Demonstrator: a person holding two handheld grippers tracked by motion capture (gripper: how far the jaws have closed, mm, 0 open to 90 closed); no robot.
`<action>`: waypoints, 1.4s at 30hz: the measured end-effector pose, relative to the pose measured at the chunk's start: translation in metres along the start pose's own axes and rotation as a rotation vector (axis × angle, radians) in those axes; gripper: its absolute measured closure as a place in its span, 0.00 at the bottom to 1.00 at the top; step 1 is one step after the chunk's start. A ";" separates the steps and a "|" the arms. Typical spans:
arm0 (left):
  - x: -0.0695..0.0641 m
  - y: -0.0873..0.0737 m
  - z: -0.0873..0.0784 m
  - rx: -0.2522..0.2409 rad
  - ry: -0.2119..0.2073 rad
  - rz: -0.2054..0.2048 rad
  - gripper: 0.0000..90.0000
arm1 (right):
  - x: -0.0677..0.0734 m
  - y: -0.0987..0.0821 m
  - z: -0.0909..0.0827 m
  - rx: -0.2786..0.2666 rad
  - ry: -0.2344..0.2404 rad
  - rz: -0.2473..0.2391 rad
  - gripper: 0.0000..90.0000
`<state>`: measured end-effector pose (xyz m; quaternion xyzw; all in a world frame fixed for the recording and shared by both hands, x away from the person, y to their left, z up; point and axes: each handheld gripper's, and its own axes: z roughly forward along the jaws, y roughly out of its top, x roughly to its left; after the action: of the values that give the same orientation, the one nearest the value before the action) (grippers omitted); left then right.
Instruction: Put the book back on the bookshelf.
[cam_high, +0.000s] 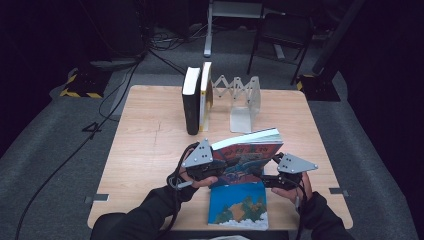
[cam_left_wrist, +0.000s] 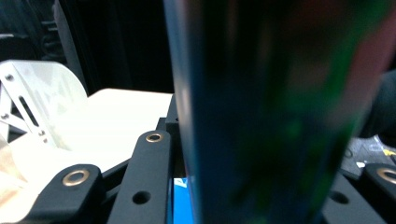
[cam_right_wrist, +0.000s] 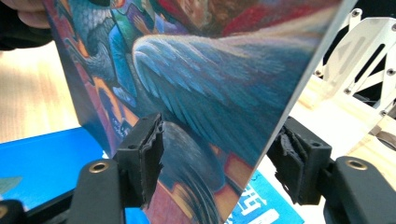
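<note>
- High view: the illustrated book (cam_high: 247, 157) is held up off the table (cam_high: 150, 150), tilted, its pale page edge on top and its long axis running left to right between the two hands. The left gripper (cam_high: 212, 170) is at the book's left end, the right gripper (cam_high: 265, 179) at its lower right corner; both are on it, so neither is nearer. A blue book (cam_high: 239, 207) lies flat just beneath. The two upright books (cam_high: 196, 100) and the white folding bookend (cam_high: 240, 102) stand farther off, across the table (probably where this book is meant to go). Both forearms come in low, wrists roughly level.
- Left gripper view: the book's dark spine (cam_left_wrist: 261, 116) rises straight up between the jaws, so its edge runs across their closing line. The black jaw arms (cam_left_wrist: 149, 177) lie tight to it; I judge the jaws pinch the book.
- Right gripper view: the cover (cam_right_wrist: 210, 84) slants between the ridged pads (cam_right_wrist: 147, 154), its edge leaning toward the right-hand pad. Both pads stand off the cover with gaps showing, so these jaws are spread around the book, not pressing it.
</note>
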<state>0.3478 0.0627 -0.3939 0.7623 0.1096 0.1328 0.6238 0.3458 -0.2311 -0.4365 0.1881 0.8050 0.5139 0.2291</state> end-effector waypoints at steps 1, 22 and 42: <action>0.001 0.001 0.000 0.003 -0.004 -0.001 0.78 | 0.000 0.000 0.001 0.000 0.002 0.002 0.42; 0.002 0.003 -0.003 0.031 -0.001 0.017 0.80 | 0.004 -0.027 -0.012 0.205 0.021 -0.008 0.38; 0.007 0.004 -0.003 0.044 0.014 0.012 0.80 | -0.014 -0.080 -0.051 0.344 -0.044 0.167 0.28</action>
<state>0.3529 0.0672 -0.3890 0.7757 0.1124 0.1394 0.6052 0.3229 -0.3084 -0.4890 0.3017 0.8574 0.3819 0.1676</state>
